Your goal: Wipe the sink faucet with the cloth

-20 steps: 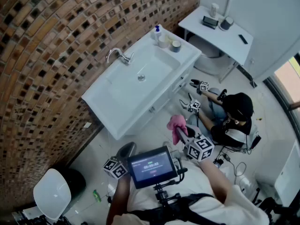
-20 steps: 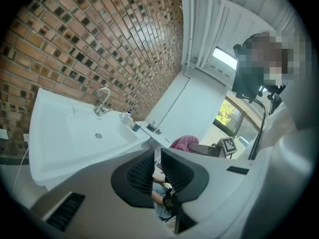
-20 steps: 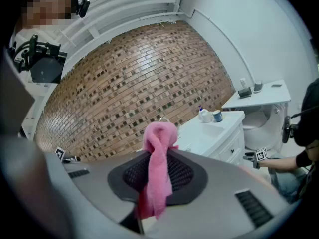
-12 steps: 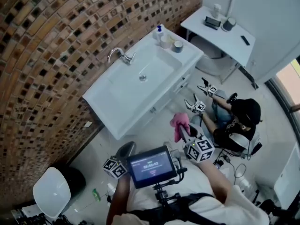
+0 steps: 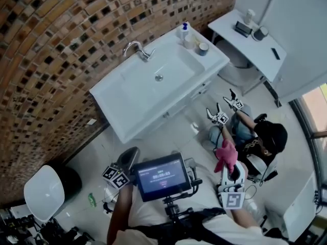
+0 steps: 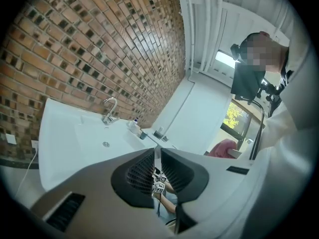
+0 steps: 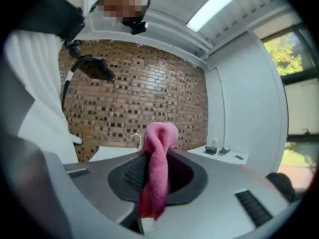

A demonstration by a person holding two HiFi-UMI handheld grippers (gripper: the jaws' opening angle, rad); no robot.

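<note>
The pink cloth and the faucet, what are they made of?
The cloth looks like soft terry fabric: fuzzy, matte pink, drooping in folds. The faucet looks like shiny metal, probably chrome-plated: silvery with bright glints, though it is small here.

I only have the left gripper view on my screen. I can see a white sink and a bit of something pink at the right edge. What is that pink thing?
Observer: It is a pink cloth, folded over and pinched between the jaws of the right gripper.
Operator: Is it wiping the tap yet?
Observer: No. In the head view that gripper is close to the person's body, well apart from the faucet.
Operator: Is anyone else in the room?
Observer: Yes, a second person in a dark cap sits on the floor.
</note>
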